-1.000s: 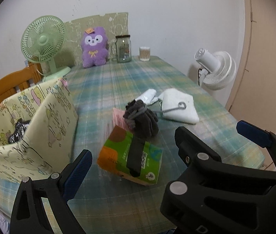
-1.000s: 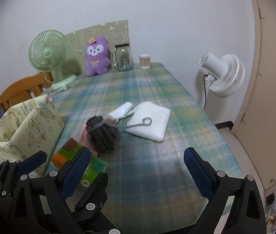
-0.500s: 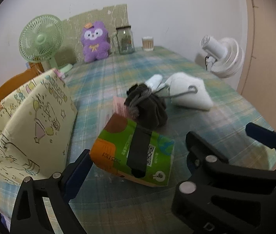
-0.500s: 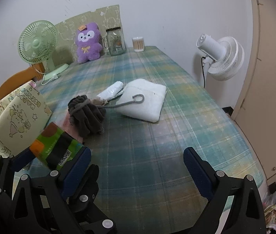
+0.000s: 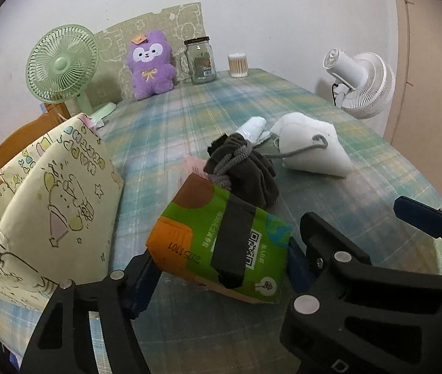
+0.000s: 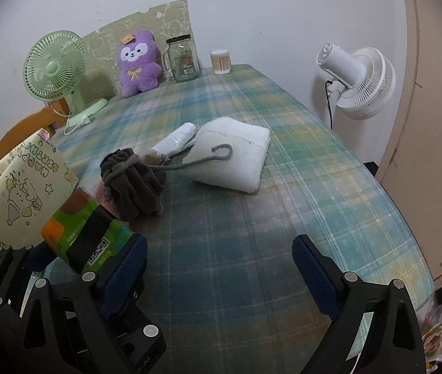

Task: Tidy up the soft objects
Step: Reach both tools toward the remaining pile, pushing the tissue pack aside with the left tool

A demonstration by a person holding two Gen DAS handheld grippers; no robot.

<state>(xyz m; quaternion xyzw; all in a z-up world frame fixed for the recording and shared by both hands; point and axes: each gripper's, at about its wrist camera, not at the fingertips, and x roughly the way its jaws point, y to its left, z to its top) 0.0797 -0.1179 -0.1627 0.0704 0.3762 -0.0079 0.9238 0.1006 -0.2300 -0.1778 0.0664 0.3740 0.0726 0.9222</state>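
Now one tissue pack [image 5: 221, 243] between left gripper [image 5: 221, 275] jaws, lifted.

Tissue pack [image 5: 221, 246]: green w/ orange + brown patches, dark band, white QR code. Fabric bin [image 5: 43, 205]: pale yellow w/ pastel cartoon doodles. Drawstring pouch [image 5: 245, 171]: dark brown, grey cord. Folded towel [image 6: 236, 159]: white. Counter [image 6: 252, 233] cloth: teal/yellow/lilac plaid. Plush [image 6: 138, 62]: purple, white face. Desk fan [image 6: 54, 68]: mint green. Claw pads [image 6: 311, 268]: blue on black.
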